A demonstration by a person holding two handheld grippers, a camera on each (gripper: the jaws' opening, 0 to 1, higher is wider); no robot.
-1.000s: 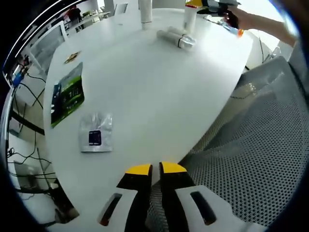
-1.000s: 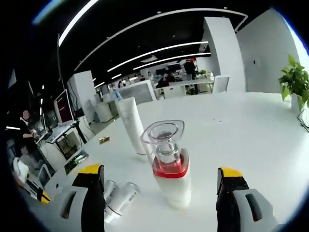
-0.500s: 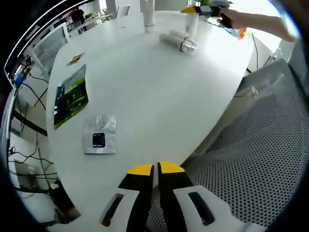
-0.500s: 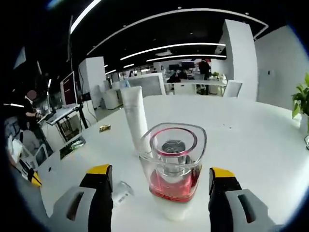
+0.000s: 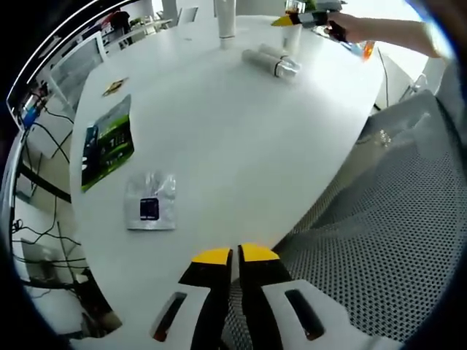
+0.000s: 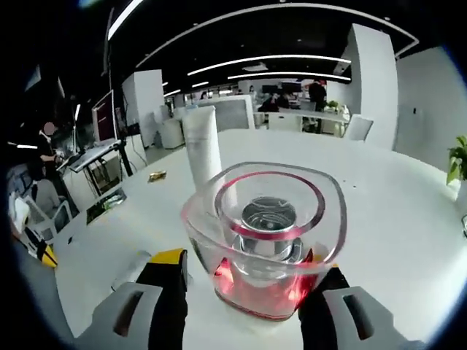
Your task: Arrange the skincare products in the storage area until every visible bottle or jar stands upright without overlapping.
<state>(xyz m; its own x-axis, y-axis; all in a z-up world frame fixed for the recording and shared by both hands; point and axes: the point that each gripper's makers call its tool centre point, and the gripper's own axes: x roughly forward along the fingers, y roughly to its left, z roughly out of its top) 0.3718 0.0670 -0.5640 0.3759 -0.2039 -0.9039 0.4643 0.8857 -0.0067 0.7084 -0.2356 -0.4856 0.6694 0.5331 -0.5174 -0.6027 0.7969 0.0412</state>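
Table (image 5: 241,138): white, round-edged, taken as the landmark for all below.
Left gripper (image 5: 235,254): low over the near edge of the table, yellow-tipped jaws pressed together, nothing between them.
Right gripper (image 6: 248,273): at the far side of the table, jaws apart and flanking the clear-capped bottle; contact with the cap cannot be told.
Bottle (image 6: 264,240): upright on the table, clear square cap with a red ring, red band below, sitting between the right jaws; in the left gripper view, small at the far edge (image 5: 293,29).
Tube (image 6: 203,157): white, standing upright on the table just behind the bottle; at the far edge (image 5: 225,18) in the left gripper view.
Lying bottles (image 5: 270,60): two pale ones side by side, on their sides, near the far edge, close to the upright bottle.
Foil packet (image 5: 149,203): flat on the table near the left gripper.
Green packet (image 5: 107,142): flat, toward the table's left edge.
Hand (image 5: 350,29): on the right gripper, over the far edge.
Chair (image 5: 387,219): mesh, grey, beside the table's near right edge.
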